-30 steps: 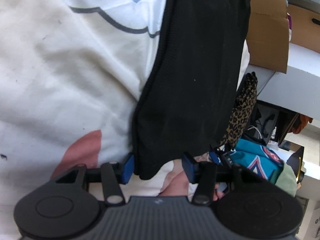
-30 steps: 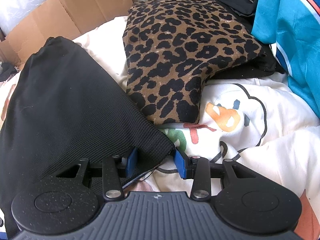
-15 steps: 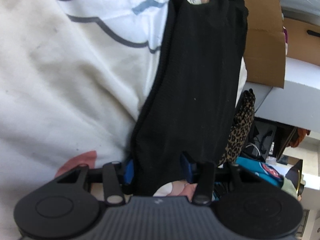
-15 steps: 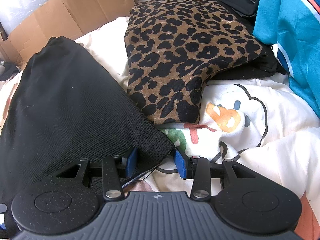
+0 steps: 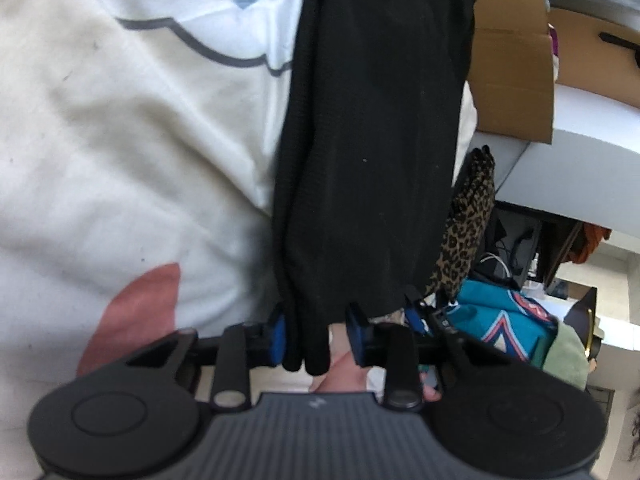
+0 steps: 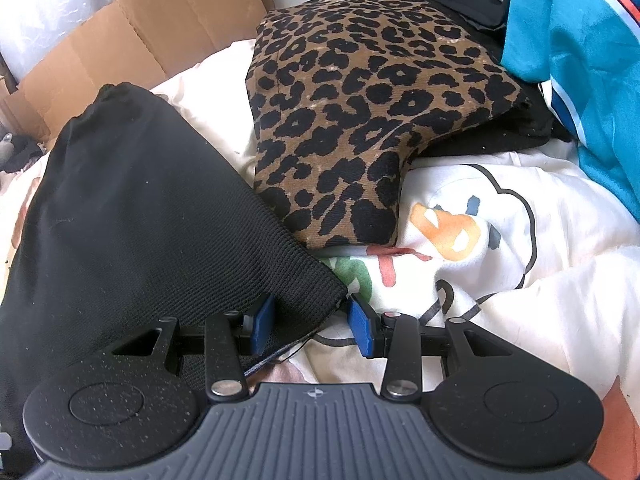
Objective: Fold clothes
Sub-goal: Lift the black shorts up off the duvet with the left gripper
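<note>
Both claws are down at the black garment (image 6: 140, 216), which lies stretched over the printed bed cover (image 6: 500, 272), its far end near the cardboard box (image 6: 132, 28) at the bed's edge. The left claw (image 5: 316, 336) is closing right now, and a bunched corner of the black knit sits between its blue pads; one pad looks to be on the cloth, the other has a gap yet, so no firm pinch. The right claw (image 6: 308, 322) stands about half open, straddling the opposite corner of the same garment, pads apart from the fabric, holding nothing.

By my reading this is the grab-the-corners step, ahead of a fold. Just beside the black piece, the leopard-print garment (image 6: 360, 100) lies already folded, with a teal garment (image 6: 580, 60) piled toward the bed's far corner.

Next, the left needs to finish its pinch and the right has to close on its corner too. Then both corners should lift together and carry toward the far end, kept level so the knit doubles over cleanly instead of sagging or dragging the cover.
</note>
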The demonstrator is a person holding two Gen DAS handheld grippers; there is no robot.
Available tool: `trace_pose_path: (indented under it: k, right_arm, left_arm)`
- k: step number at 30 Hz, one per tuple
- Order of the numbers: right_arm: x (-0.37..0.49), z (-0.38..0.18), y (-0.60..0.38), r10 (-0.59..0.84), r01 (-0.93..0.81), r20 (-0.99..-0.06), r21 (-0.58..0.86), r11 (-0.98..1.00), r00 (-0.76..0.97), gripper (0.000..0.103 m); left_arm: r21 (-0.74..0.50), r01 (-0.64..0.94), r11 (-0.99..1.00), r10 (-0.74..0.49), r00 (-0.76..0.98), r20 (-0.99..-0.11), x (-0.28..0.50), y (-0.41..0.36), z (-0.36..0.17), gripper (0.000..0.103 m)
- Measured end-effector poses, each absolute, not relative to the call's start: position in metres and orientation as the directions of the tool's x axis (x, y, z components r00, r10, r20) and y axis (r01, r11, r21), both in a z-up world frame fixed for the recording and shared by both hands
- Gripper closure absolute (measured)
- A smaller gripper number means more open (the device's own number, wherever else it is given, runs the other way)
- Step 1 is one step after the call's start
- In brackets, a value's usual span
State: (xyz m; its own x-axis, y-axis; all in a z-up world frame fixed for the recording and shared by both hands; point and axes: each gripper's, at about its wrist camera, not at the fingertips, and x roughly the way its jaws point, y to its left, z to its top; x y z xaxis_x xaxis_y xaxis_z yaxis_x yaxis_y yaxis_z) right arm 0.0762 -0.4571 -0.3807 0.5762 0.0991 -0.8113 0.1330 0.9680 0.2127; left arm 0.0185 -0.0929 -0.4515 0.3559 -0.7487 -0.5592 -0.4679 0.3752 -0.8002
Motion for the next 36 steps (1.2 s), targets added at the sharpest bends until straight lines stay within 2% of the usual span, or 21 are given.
trace_pose_path:
  k: [4, 12, 16, 17, 21, 36]
  right_arm:
    - [0.075, -0.381, -0.458, 0.106, 0.133, -0.807, 0.223, 0.966, 0.581, 0.057]
    - [0.076, -0.381, -0.46, 0.119, 0.128, -0.806, 0.235, 0.964, 0.58, 0.057]
    - [0.075, -0.381, -0.461, 0.122, 0.128, -0.803, 0.239, 0.962, 0.583, 0.057]
    - [0.075, -0.381, -0.462, 0.123, 0.128, -0.803, 0.241, 0.962, 0.583, 0.057]
    - [0.076, -0.381, -0.462, 0.126, 0.136, -0.803, 0.249, 0.959, 0.582, 0.057]
    - [0.066, -0.373, -0.473, 0.207, 0.128, -0.802, 0.331, 0.935, 0.56, 0.056]
  left_arm:
    - [-0.769, -0.478, 0.424, -0.719, 0.338, -0.607, 0.001, -0.08, -0.458, 0.071]
    - [-0.758, -0.508, 0.41, -0.696, 0.363, -0.62, 0.007, -0.083, -0.456, 0.073]
    - [-0.74, -0.491, 0.46, -0.683, 0.337, -0.648, 0.01, -0.087, -0.453, 0.084]
    - [-0.735, -0.489, 0.47, -0.682, 0.327, -0.654, 0.011, -0.089, -0.453, 0.09]
    - [-0.709, -0.482, 0.514, -0.67, 0.291, -0.683, 0.017, -0.093, -0.445, 0.094]
    - [-0.566, -0.4, 0.721, -0.551, 0.163, -0.818, 0.046, -0.103, -0.399, 0.096]
